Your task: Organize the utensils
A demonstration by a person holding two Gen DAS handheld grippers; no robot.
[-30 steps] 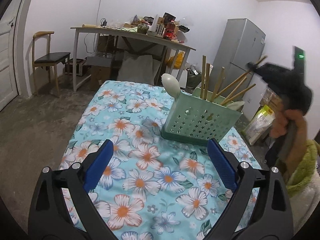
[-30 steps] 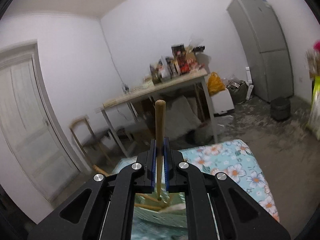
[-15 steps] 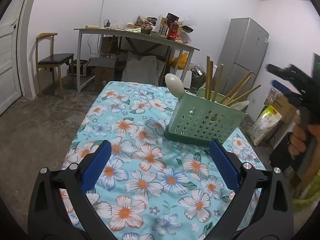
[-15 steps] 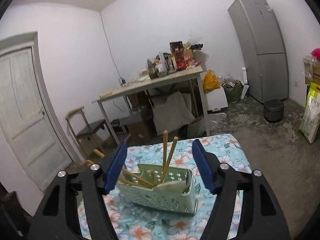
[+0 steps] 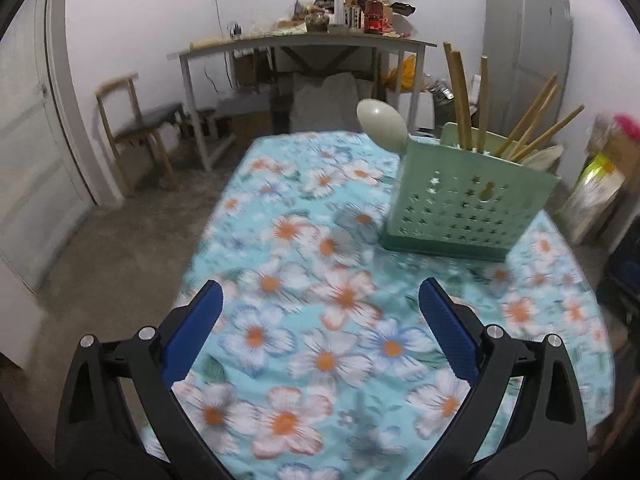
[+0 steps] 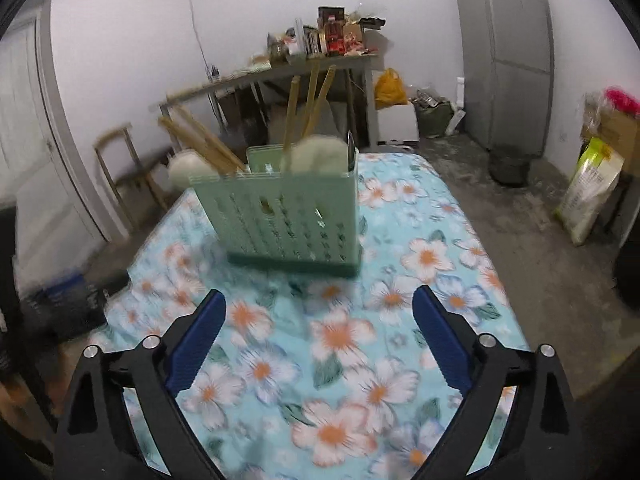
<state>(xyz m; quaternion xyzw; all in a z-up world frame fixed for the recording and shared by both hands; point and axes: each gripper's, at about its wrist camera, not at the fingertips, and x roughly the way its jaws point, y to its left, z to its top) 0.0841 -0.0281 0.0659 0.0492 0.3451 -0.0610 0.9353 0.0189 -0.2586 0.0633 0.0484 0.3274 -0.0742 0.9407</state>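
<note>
A pale green perforated utensil holder (image 5: 464,204) (image 6: 288,216) stands on the flowered tablecloth (image 5: 328,312) (image 6: 344,336). Several wooden chopsticks (image 5: 460,92) (image 6: 310,100) and pale spoons (image 5: 382,124) (image 6: 318,154) stick out of it. My left gripper (image 5: 320,320) is open over the cloth, short of the holder, with nothing between its blue pads. My right gripper (image 6: 318,328) hangs in front of the holder, its jaws opening wide and empty.
A cluttered grey table (image 5: 304,40) stands against the back wall, a wooden chair (image 5: 136,120) left of it. A grey fridge (image 6: 508,52) is at the right, with bags (image 6: 592,188) on the floor. A white door (image 6: 36,152) is at the left.
The right gripper let go of a chopstick into the holder, opened wide and drew back and down. The left gripper swung left, so the holder now sits further right in its view.
</note>
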